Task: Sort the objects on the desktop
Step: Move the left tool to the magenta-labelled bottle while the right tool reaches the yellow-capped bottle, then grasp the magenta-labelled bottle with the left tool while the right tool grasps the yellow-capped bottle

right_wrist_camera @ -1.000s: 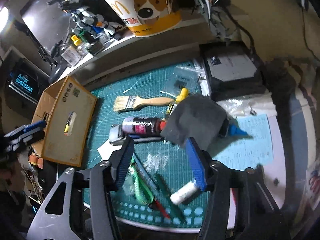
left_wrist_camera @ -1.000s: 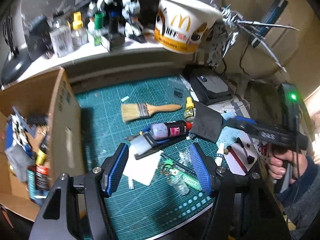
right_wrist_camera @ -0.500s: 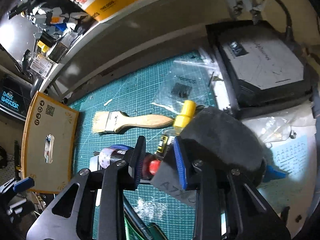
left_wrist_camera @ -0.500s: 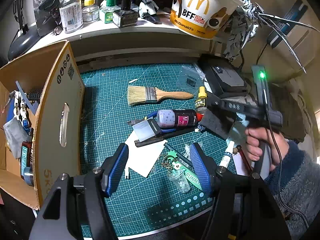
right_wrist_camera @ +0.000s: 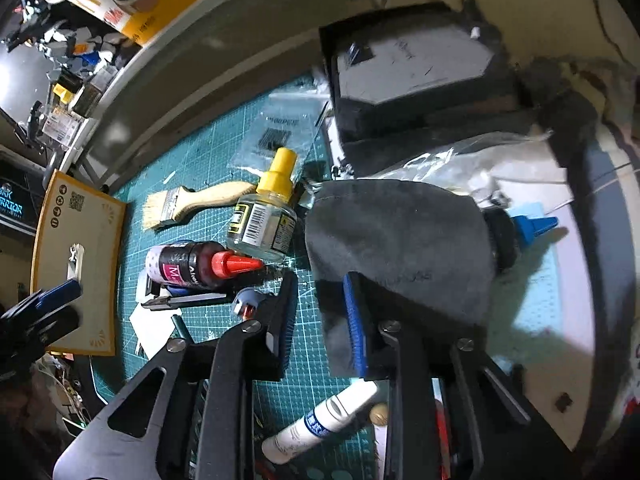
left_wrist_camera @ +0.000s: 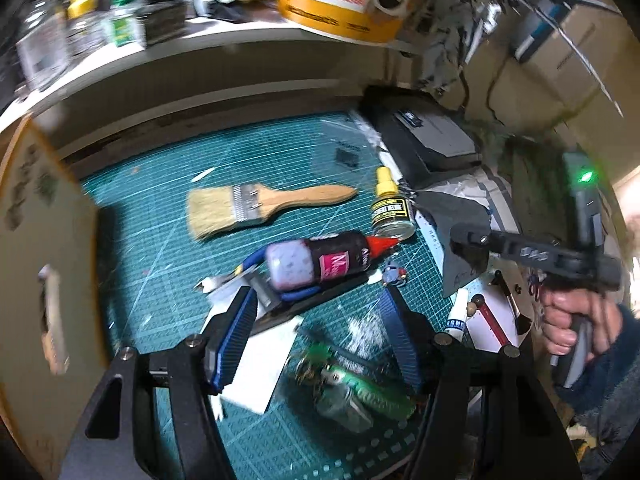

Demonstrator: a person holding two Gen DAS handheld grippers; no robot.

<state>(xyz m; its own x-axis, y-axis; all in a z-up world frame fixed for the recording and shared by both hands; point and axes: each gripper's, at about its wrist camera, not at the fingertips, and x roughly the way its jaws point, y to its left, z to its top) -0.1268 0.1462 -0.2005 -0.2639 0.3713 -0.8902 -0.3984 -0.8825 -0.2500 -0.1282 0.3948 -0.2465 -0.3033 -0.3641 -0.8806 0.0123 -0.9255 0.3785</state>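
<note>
A green cutting mat (left_wrist_camera: pixel 160 216) holds a paintbrush (left_wrist_camera: pixel 264 202), a yellow-capped glass bottle (left_wrist_camera: pixel 390 210), a red-tipped dark bottle (left_wrist_camera: pixel 320 262) and a grey cloth (right_wrist_camera: pixel 400 248). My left gripper (left_wrist_camera: pixel 316 336) is open above the mat, just short of the red-tipped bottle. My right gripper (right_wrist_camera: pixel 320 316) has narrowed jaws at the near corner of the grey cloth; the right pad lies against the cloth, the left pad stands apart. It also shows in the left wrist view (left_wrist_camera: pixel 468 240) at the cloth. The cloth covers a blue-tipped bottle (right_wrist_camera: pixel 528 228).
A cardboard box (left_wrist_camera: pixel 48 264) stands at the left of the mat. A black case (right_wrist_camera: pixel 408 76) lies behind the cloth. A white tube (right_wrist_camera: pixel 320 420), green tools (left_wrist_camera: pixel 360 388) and white paper (left_wrist_camera: pixel 260 368) lie near the front edge. A shelf (left_wrist_camera: pixel 200 40) with jars runs behind.
My right gripper has come down to the grey cloth's near corner with jaws still narrow. My left gripper has moved forward and lower toward the red-tipped bottle.
</note>
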